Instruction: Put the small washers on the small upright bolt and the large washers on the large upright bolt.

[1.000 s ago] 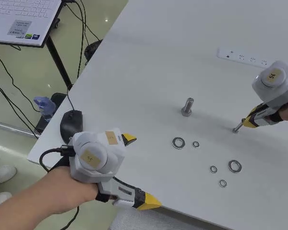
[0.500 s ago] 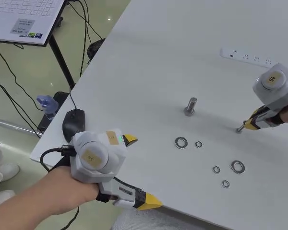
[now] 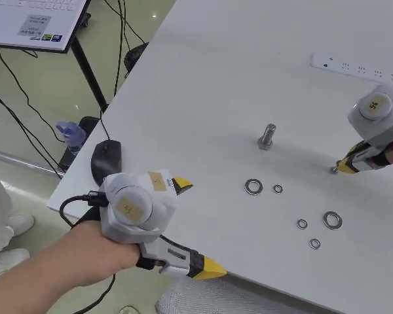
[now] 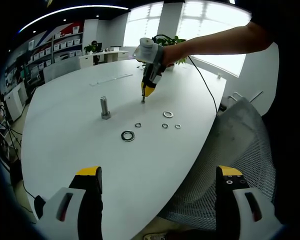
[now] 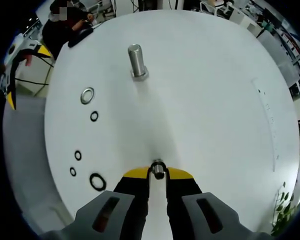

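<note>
While right tool (image 5: 158, 176) grips bolt (image 5: 158, 169), washers (image 3: 253, 186) loose

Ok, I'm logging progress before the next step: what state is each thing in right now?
large bolt: upright, no washers on it.
small bolt: upright, clamped in right gripper.
large washers: both flat on table.
small washers: three, flat on table.
right gripper: shut on small bolt.
left gripper: open, empty.

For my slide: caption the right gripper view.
Right claw shut on small bolt; large bolt and five washers on table.
</note>
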Demonstrator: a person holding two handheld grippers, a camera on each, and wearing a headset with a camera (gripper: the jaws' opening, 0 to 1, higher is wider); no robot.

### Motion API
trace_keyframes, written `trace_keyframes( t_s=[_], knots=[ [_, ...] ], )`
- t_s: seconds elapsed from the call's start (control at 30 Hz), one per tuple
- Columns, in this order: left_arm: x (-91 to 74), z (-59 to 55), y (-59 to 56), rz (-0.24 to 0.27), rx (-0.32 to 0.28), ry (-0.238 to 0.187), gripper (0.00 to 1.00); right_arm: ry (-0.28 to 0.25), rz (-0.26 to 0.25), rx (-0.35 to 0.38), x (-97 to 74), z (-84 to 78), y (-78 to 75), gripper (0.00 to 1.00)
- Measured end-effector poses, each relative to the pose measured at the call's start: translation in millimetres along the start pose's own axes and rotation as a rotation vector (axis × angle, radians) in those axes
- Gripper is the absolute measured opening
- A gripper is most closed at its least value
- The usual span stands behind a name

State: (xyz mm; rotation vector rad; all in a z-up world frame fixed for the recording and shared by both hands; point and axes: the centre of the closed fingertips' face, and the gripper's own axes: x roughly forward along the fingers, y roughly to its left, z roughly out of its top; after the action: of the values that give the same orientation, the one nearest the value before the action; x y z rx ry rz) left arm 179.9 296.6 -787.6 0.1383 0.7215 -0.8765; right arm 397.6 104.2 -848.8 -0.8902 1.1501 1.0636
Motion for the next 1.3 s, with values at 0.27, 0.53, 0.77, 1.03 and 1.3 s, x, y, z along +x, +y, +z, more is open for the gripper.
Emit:
trace_keyframes(
  t_s=[0.27,0.53,0.77,1.03,1.3],
  knots=[
    [-2.6,-1.1,-1.1,0.008,-0.011,-0.003,0.94,0.009,0.001,-0.008,11.7,-1.6,-2.9,0.13],
    [-2.9,-5.5,-4.7,0.006,-0.018,0.006,0.93,0.017,-0.004,-0.017,15.7,-4.0,-2.6,0.13],
    [-4.5,-5.7,-3.2,0.011,-0.020,0.007,0.92,0.023,-0.015,-0.028,16.8,-6.0,-2.4,0.13],
    [-5.4,-7.5,-3.5,0.011,-0.022,0.012,0.91,0.023,-0.011,-0.021,16.7,-6.0,-2.8,0.13],
    [-5.6,-6.6,-3.7,0.012,-0.021,0.006,0.91,0.020,-0.006,-0.023,19.0,-4.0,-4.9,0.13]
  ],
)
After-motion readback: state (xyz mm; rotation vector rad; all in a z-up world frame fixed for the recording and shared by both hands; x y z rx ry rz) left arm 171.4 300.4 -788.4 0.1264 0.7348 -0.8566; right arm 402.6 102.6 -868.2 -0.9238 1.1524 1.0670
